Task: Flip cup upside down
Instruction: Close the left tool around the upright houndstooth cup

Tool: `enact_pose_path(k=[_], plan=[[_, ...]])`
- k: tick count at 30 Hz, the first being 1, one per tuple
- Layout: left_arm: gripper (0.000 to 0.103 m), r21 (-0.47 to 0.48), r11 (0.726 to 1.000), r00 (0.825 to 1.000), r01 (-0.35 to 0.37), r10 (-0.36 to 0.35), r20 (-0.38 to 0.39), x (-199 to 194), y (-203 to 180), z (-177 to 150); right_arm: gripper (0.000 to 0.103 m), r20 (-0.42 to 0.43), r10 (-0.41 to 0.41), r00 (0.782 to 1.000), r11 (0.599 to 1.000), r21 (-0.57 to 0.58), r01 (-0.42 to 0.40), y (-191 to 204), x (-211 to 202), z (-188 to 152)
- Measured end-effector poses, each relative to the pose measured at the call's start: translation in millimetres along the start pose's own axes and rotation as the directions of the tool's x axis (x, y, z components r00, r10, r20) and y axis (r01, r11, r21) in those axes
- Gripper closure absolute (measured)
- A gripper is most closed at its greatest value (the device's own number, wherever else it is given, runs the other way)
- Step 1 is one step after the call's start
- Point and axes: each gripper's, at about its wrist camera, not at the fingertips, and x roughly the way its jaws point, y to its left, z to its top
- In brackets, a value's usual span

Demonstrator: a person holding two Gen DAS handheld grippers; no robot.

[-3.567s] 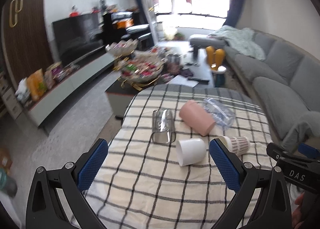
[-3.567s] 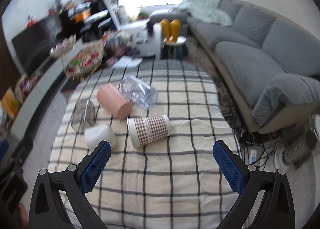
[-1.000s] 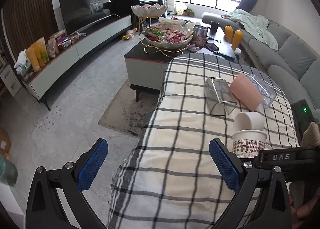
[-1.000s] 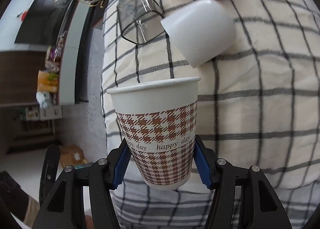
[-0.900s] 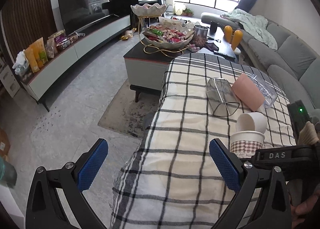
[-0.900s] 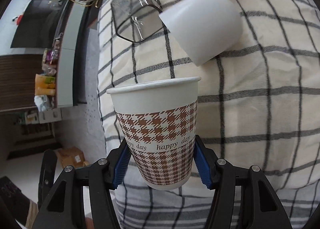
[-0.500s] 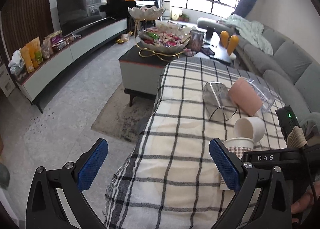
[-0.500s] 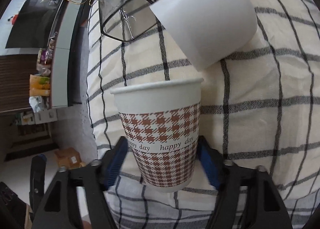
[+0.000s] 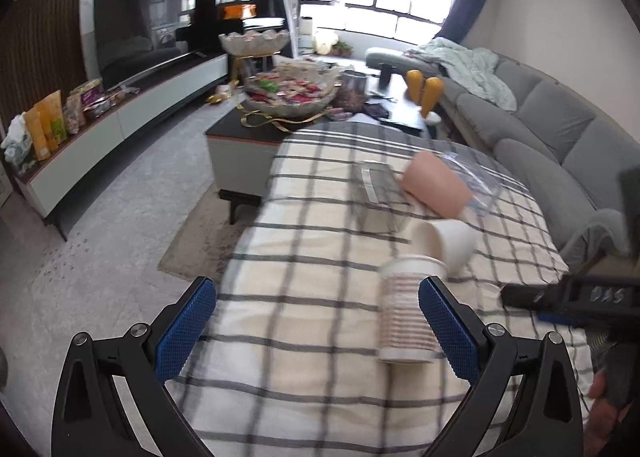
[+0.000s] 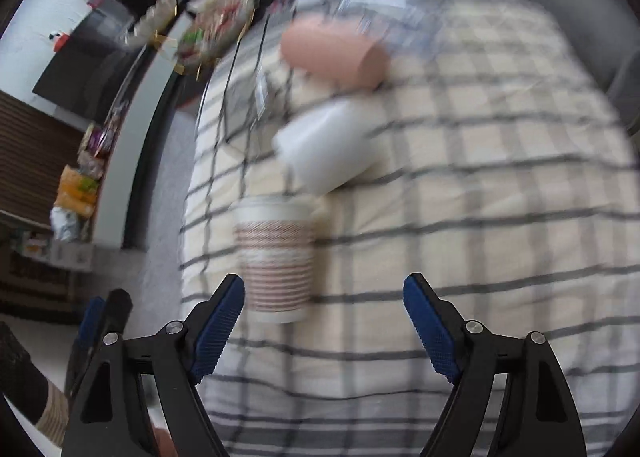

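A brown houndstooth paper cup (image 10: 276,257) stands alone on the checked tablecloth (image 10: 500,185), wide rim up; both views are motion-blurred. My right gripper (image 10: 324,321) is open and empty, drawn back just to the right of the cup. In the left wrist view the cup (image 9: 408,313) stands just left of my right finger pad. My left gripper (image 9: 316,333) is open and empty above the table's near left part. The right gripper's body (image 9: 576,297) shows at the right edge.
A white cup (image 10: 328,145), a pink cup (image 10: 336,53), a clear glass (image 9: 376,193) and a clear plastic container (image 9: 480,185) lie on their sides behind the paper cup. A coffee table with snack bowls (image 9: 288,97) stands beyond; a grey sofa (image 9: 552,125) is at the right.
My right gripper opened and let go of the paper cup, then pulled back and to the right. The cup now stands on the cloth. The left gripper shifted slightly.
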Motion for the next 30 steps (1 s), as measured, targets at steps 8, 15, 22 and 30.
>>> enact_pose_path(k=[8,15,22,30], plan=[[0.0,0.088,0.996,0.999,0.032,-0.033,0.014,15,-60,-28,0.014,0.343,-0.248,0.906,0.963,-0.015,0.269,-42,-67,-21],[0.0,0.132,0.991,0.999,-0.015,0.009,0.043,38,-76,-37,0.01,0.487,-0.309,0.817,0.92,-0.063,0.386,-43,-79,-37],[0.001,0.136,0.991,0.999,0.0,-0.007,0.048,61,-79,-42,0.009,0.5,-0.306,0.81,0.914,-0.084,0.397,-43,-66,-38],[0.011,0.177,0.984,0.999,-0.026,0.019,0.038,86,-84,-47,0.009,0.45,-0.316,0.835,0.922,-0.061,0.381,-56,-50,-34]])
